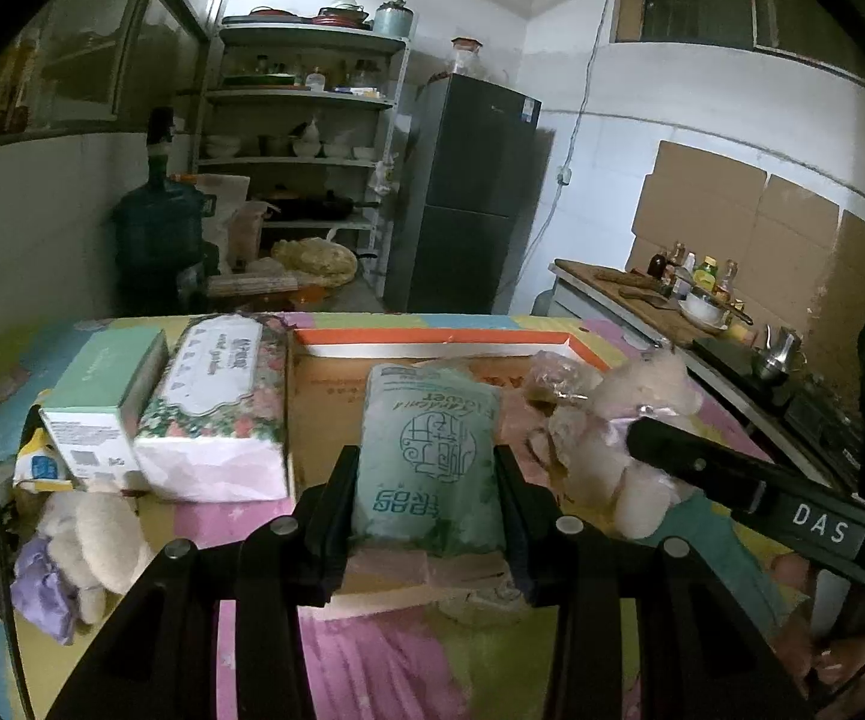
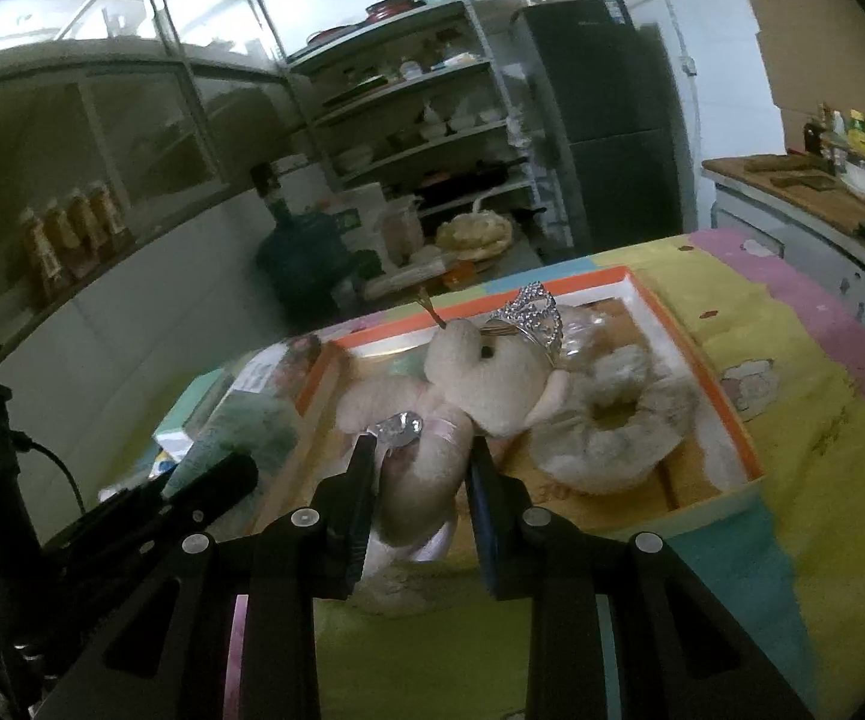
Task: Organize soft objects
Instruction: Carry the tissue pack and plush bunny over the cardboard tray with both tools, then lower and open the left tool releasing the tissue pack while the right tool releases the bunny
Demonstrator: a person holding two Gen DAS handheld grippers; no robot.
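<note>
Item one: green tissue pack [image 1: 429,456], soft, clamped between the jaws of the left gripper [image 1: 426,498] at its lower half, printed face up, held at the near edge of the orange-rimmed box [image 1: 432,337], which lies toward 12 o'clock; the grip low on the pack probably leaves its far end free to go in first. Item two: cream teddy bear [image 2: 468,396] with silver crown [image 2: 531,312], body squeezed between the jaws of the right gripper [image 2: 420,480], head over the box interior. Item three: fluffy ring [image 2: 612,414], already in the box at the bear's 3 o'clock (likely the sorted pile). Unsorted on the patterned counter [image 1: 372,660]: floral tissue box [image 1: 216,408], mint carton [image 1: 108,396], second small bear [image 1: 96,546] at 9 o'clock.
</note>
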